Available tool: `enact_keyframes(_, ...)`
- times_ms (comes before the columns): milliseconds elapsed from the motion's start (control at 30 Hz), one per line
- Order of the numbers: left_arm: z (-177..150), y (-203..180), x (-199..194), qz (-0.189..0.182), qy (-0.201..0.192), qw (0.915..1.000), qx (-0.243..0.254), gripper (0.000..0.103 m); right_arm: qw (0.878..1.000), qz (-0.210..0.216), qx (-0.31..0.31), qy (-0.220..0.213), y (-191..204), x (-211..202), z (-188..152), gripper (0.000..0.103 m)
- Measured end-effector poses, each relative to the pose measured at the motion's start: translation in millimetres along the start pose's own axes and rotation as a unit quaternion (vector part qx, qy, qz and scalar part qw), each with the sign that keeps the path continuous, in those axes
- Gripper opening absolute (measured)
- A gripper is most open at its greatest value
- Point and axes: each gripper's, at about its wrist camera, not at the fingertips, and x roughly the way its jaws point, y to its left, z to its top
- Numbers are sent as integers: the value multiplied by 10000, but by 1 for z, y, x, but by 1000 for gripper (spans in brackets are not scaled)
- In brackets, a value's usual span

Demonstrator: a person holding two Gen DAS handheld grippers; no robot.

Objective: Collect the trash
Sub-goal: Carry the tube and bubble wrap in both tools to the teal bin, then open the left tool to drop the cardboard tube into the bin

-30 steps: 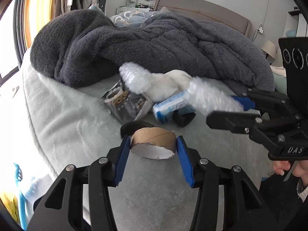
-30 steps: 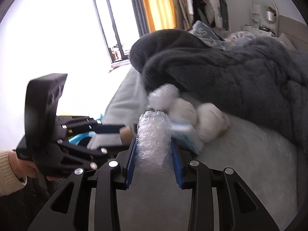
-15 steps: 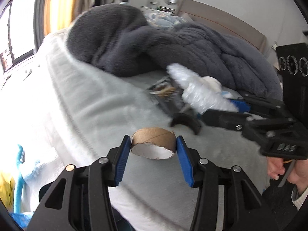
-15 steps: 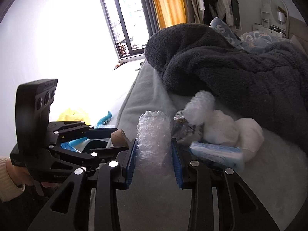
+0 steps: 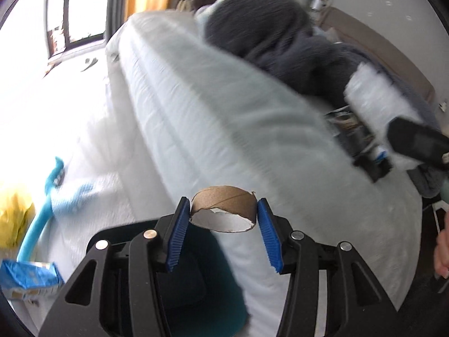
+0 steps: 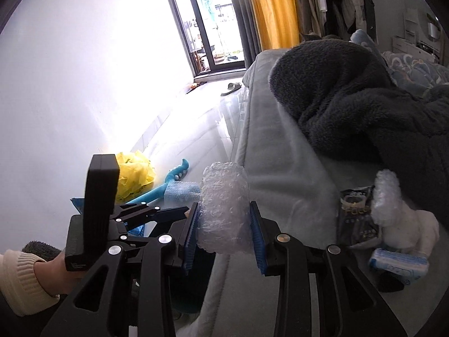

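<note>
My left gripper [image 5: 223,219] is shut on a brown cardboard tube [image 5: 224,209] and holds it over the bed's edge, above a dark teal bin [image 5: 196,286]. My right gripper [image 6: 223,226] is shut on a roll of bubble wrap [image 6: 223,196]; that roll also shows blurred in the left wrist view [image 5: 376,98]. The left gripper [image 6: 171,213] sits just left of the right one. On the bed lie a dark foil packet [image 6: 355,219], another bubble wrap piece [image 6: 387,193], white crumpled tissue [image 6: 412,230] and a blue-white pack [image 6: 398,264].
A dark grey fleece blanket [image 6: 350,92] is heaped on the pale bed [image 6: 283,168]. On the floor lie a yellow plastic bag [image 6: 134,174], a blue toy [image 6: 168,185], a blue packet [image 5: 25,278] and a slipper [image 6: 231,87]. A white wall stands on the left.
Both grippers have swung left, away from the trash pile toward the bed's edge and floor. The dark teal bin has come into view under the left gripper. Both holds are unchanged.
</note>
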Motion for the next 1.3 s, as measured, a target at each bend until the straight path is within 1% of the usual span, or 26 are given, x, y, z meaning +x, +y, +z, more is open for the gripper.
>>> enact_keyframes(133,-12,24,6,220,233,9995,-68,53,9997,100,-101,180,20,26,4,35)
enact_keyframes(233,-24,47,12,380,424,9981,-227,53,9992,192,-116,319,33,44,7,35)
enact_keyframes(400,-46,83,26,482,772,9942,-577,53,9982,351,-69,481,50,67,11,35)
enact_keyframes(567,-69,112,40,543,1206,9875,-857,53,9968,474,-87,631,70,82,13,35)
enact_keyframes(700,-83,127,48,621,1543,9817,-932,53,9959,518,-112,728,82,96,14,35)
enact_keyframes(833,-89,137,49,450,1798,9766,-1094,54,9945,472,-72,930,86,115,11,35)
enact_keyframes(900,-90,141,45,352,1832,9757,-1152,59,9936,450,-8,1034,85,126,7,35)
enact_keyframes(967,-91,143,41,263,1791,9763,-1187,66,9924,389,63,1170,82,139,1,35)
enact_keyframes(1067,-88,147,30,229,1700,9779,-1191,66,9900,351,250,1346,77,156,-6,35)
enact_keyframes(1167,-83,150,16,251,1512,9814,-1155,66,9875,240,303,1528,75,173,-17,35)
enact_keyframes(1300,-73,156,-6,313,1127,9869,-1108,66,9833,91,337,1785,73,193,-30,35)
